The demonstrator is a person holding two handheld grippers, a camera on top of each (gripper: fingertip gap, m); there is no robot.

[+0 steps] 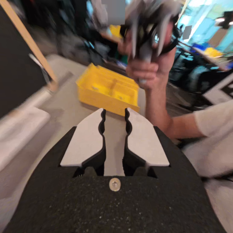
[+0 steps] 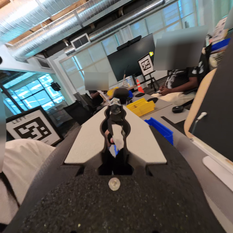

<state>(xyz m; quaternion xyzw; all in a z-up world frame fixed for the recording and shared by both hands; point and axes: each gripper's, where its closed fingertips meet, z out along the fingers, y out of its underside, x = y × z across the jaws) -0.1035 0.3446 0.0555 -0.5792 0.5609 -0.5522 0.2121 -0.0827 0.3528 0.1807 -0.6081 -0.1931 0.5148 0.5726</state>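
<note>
silver bolt (image 2: 115,108) pinched in right tool (image 2: 115,109); left tool (image 1: 114,111) agape, empty.

We carry two matching grippers, left gripper (image 1: 114,111) and right gripper (image 2: 115,108): grey fingers, scalloped black pads, speckled black bodies, silver screws; pale sleeves.

Two grippers (image 1: 114,111) (image 2: 115,107) — one bolt (image 2: 115,107), one orange cone (image 2: 139,87), two marker boards (image 2: 31,128) (image 2: 146,64).

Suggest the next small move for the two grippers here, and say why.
Probably lower the right gripper toward the table: its jaws are shut on a bolt and it is raised, pointing into the room. The left gripper is open and empty near the yellow bin.
</note>
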